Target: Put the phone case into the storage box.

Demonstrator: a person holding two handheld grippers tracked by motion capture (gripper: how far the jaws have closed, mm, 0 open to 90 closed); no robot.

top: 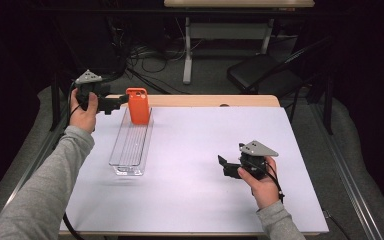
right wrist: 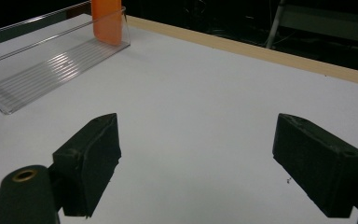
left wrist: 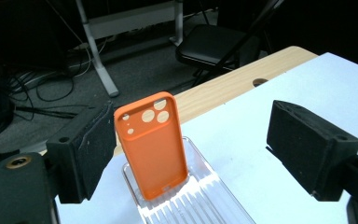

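While you look from above, your left gripper [top: 116, 101] sits released just beside the orange silicone phone case [top: 138, 106], which stands upright at the far end of the clear ribbed plastic tray [top: 130, 145]; your right gripper [top: 227, 166] rests released, well apart. Left gripper view: case [left wrist: 153, 144] between spread jaws, nearer the left one. Right gripper view: jaws wide over the white tabletop [right wrist: 205, 93].

Grey sleeves [top: 55, 170]; black grippers, grey three-cornered top plates [top: 258, 148], trailing black cables.
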